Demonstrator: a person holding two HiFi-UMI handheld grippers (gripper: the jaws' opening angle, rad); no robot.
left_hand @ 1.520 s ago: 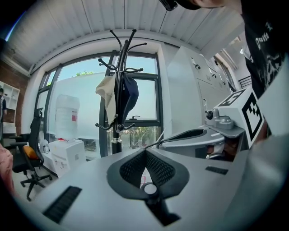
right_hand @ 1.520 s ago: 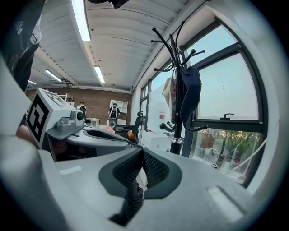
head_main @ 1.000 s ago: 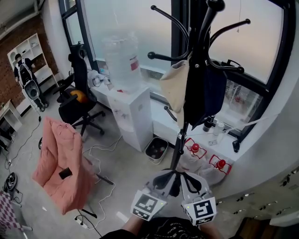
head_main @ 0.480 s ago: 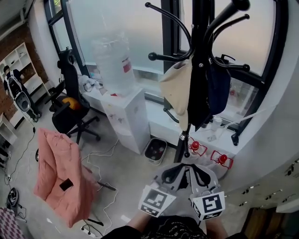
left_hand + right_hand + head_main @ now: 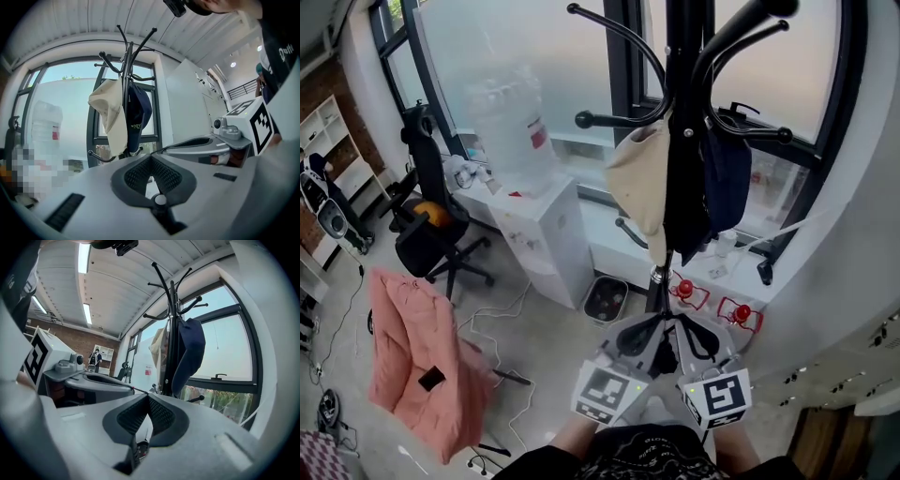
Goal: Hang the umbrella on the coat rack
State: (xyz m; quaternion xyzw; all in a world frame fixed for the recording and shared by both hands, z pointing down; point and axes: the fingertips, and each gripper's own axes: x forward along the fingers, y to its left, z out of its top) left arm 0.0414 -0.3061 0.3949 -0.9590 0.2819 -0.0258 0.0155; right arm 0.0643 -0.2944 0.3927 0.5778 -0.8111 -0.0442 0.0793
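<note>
The black coat rack stands by the window straight ahead, its pole dead centre in the left gripper view. A beige cap and a navy cap hang from its hooks, with a long dark thing hanging along the pole; I cannot tell whether it is the umbrella. My left gripper and right gripper are held side by side just short of the rack's foot. Both are shut with nothing between the pads.
A water dispenser with its bottle stands left of the rack, a small bin beside it. Red-capped containers sit at the rack's foot. A black office chair, a pink garment and floor cables lie left.
Both grippers have risen and come closer to the coat rack, which now looms larger. They stay shut and empty.
</note>
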